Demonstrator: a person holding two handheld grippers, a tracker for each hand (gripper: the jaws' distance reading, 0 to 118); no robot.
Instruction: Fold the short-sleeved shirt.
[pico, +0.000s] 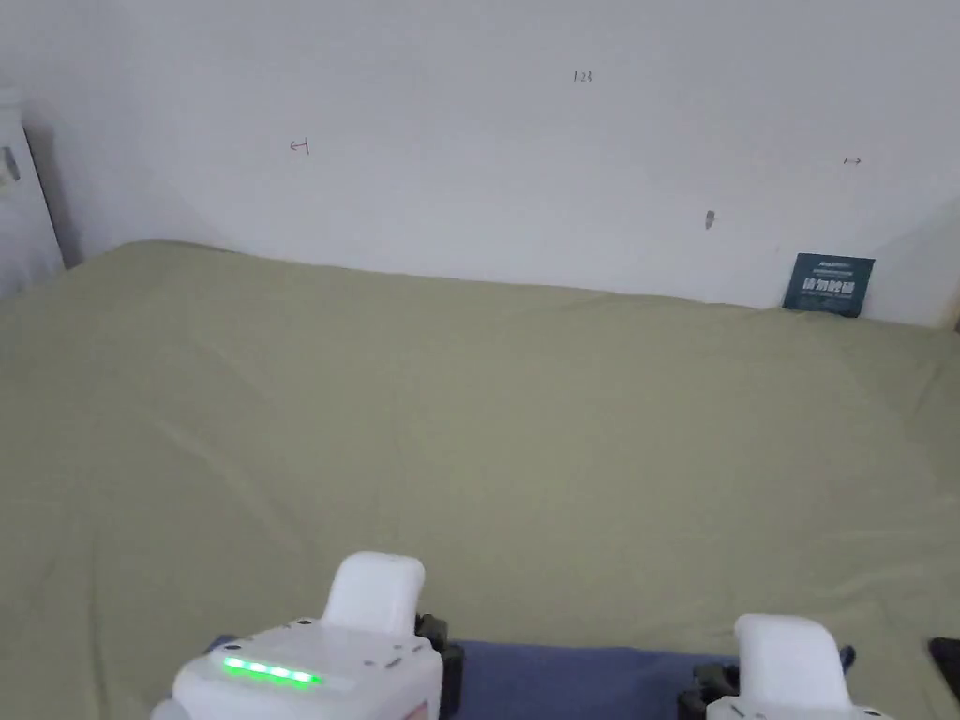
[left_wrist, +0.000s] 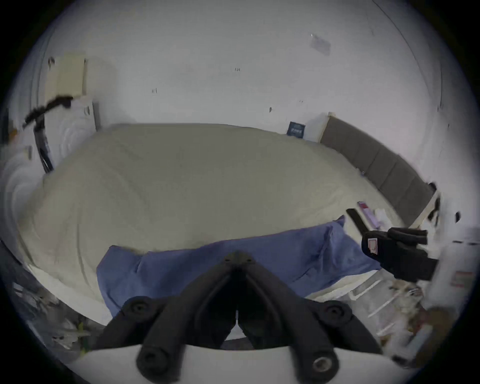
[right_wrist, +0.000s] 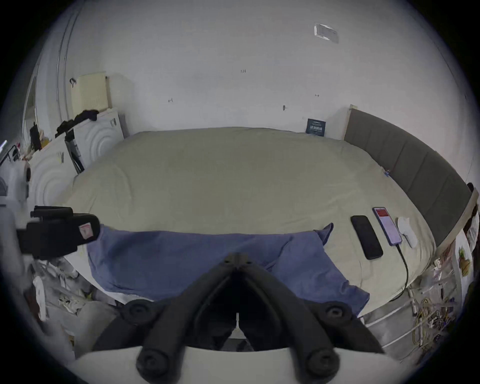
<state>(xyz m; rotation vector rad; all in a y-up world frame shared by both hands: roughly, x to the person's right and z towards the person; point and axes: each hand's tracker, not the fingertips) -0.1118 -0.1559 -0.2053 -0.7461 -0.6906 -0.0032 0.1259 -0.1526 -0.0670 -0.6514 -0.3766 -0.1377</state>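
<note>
— Shirt (right_wrist: 207, 257) lies at the near edge of the bed (right_wrist: 220, 176); my left gripper (left_wrist: 237, 257) and right gripper (right_wrist: 237, 258) are closed, holding nothing.
— Risk?
— Overhanging cloth could slide off the bed.

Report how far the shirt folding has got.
Done: the blue shirt lies in a band along the near edge of the bed. In hand: nothing visibly gripped; left gripper and right gripper have jaws together above it. Left: the folds.
</note>
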